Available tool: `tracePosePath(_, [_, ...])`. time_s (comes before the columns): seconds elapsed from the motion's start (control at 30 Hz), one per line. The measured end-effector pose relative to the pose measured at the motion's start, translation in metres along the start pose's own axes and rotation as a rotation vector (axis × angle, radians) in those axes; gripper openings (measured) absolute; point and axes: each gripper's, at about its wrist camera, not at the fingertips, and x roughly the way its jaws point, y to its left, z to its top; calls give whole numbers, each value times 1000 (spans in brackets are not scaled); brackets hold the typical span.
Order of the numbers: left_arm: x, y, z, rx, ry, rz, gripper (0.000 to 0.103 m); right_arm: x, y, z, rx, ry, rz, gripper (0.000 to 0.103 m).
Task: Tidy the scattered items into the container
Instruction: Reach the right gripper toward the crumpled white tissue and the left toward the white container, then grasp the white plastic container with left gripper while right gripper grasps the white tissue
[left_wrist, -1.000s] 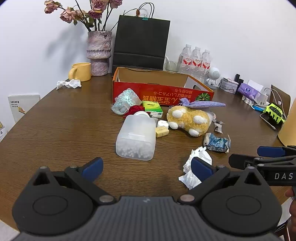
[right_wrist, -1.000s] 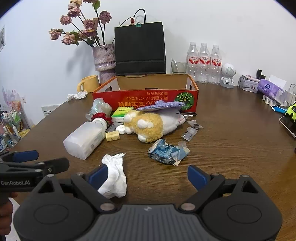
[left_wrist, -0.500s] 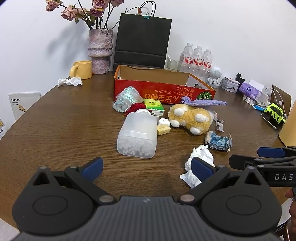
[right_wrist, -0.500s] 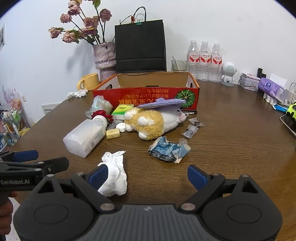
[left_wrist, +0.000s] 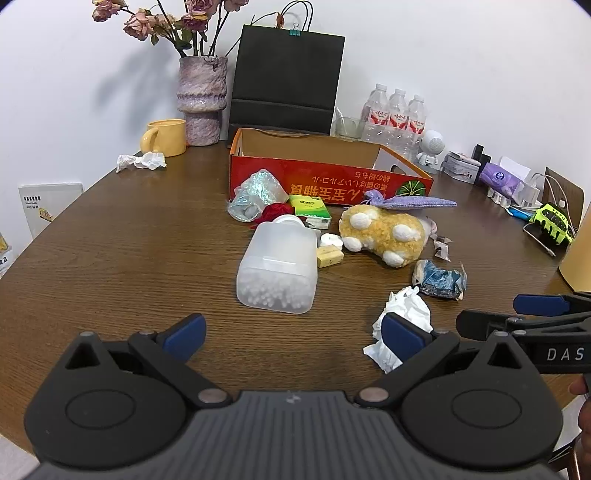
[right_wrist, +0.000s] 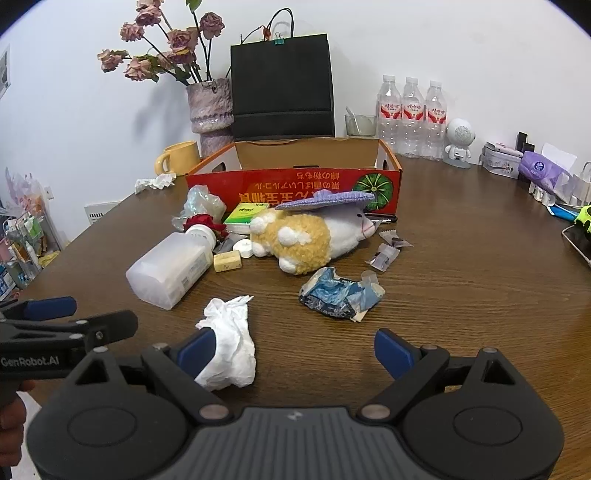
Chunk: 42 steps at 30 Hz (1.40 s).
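Note:
A red cardboard box (left_wrist: 325, 182) (right_wrist: 295, 184) stands open at the back of the table. In front of it lie a translucent plastic bottle (left_wrist: 279, 266) (right_wrist: 171, 267), a yellow plush toy (left_wrist: 384, 232) (right_wrist: 299, 236), a purple pouch (right_wrist: 325, 199), a green tissue pack (left_wrist: 308, 208), a crumpled white tissue (left_wrist: 404, 321) (right_wrist: 229, 347) and a blue wrapper (left_wrist: 439, 278) (right_wrist: 340, 293). My left gripper (left_wrist: 293, 336) is open and empty, short of the bottle. My right gripper (right_wrist: 293, 349) is open and empty, its left finger beside the tissue.
A vase of dried roses (left_wrist: 201, 99), a yellow mug (left_wrist: 164, 136), a black paper bag (left_wrist: 286, 79), water bottles (left_wrist: 395, 118) and small desk clutter (left_wrist: 498, 177) line the back and right. Another tissue (left_wrist: 142, 161) lies at the far left. The table edge curves on both sides.
Both grippers have tilted or lifted slightly, so the scene sits a little lower in both views. Nothing on the table has moved. Both stay open.

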Motion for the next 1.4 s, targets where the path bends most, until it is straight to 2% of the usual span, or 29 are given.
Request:
tracePosePath(0.47, [10,7,-3,-11,26,-6,103,21,9,-6,-10,58,37,93])
tracePosePath(0.6, [13,13,6,-6,-16,1,103,31,15,-7,-30,79,59,93])
tracePosePath(0.8, [37,13,21,8,-6,-14,103,50,32,-8,-98,77,73,91])
tracePosePath(0.87, [47,11,27,21,-13,-11,103,58,37,-7,-105,96,103,83])
tracePosePath(1.0, [68,9,36,43,12,-4,103,64,43,-7,-127,84,98,76])
tracePosePath(1.23, [93,8,37,62,53,11,103,70,37,-3,-138,48,69,46])
tracePosePath(1.3, [97,6,36,69,61,21,101,71,36,-2,-141,38,74,32])
tracePosePath(1.33, [99,5,36,76,61,26,97,73,35,-1,-140,35,77,30])
tracePosePath(1.4, [103,5,36,83,67,31,80,75,34,1,-148,27,83,26])
